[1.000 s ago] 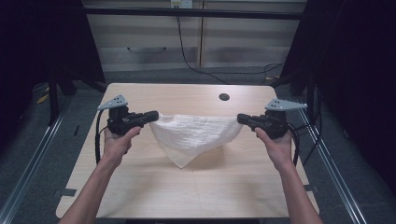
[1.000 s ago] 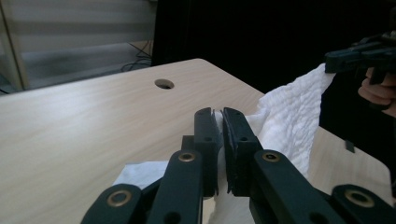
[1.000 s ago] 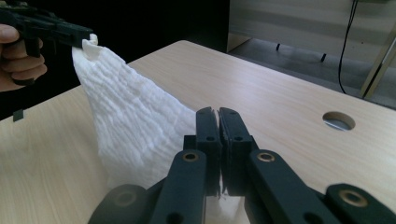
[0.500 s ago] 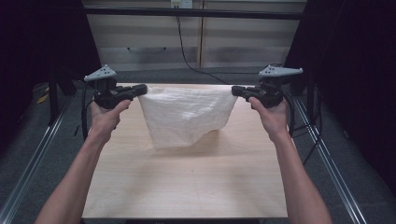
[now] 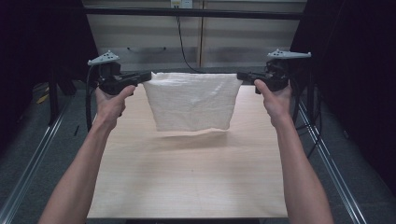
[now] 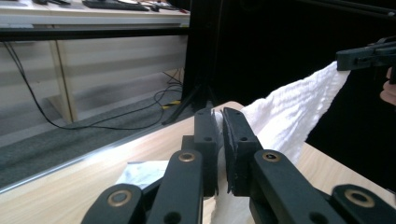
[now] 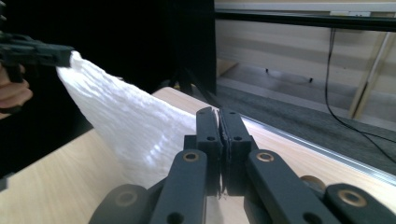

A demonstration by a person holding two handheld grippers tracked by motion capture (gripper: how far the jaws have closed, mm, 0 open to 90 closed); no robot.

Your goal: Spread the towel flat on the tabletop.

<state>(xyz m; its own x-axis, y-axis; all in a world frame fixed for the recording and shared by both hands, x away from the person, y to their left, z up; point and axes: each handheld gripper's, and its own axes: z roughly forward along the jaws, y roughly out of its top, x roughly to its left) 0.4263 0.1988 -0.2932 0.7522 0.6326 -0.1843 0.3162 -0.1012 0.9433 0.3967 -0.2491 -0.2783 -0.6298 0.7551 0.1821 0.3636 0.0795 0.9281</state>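
White towel (image 5: 192, 100) hangs stretched above the surface (image 5: 187, 177), its top corners clamped by left gripper (image 5: 145, 76) and right gripper (image 5: 242, 76).

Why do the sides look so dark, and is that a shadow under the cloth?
High view: light falls on the table while the room at both sides is near black; the hanging cloth casts a soft shadow on the wood beneath it. Left gripper view: the black background makes the cloth glare white. Right gripper view: the cloth's weave blurs near the jaws.
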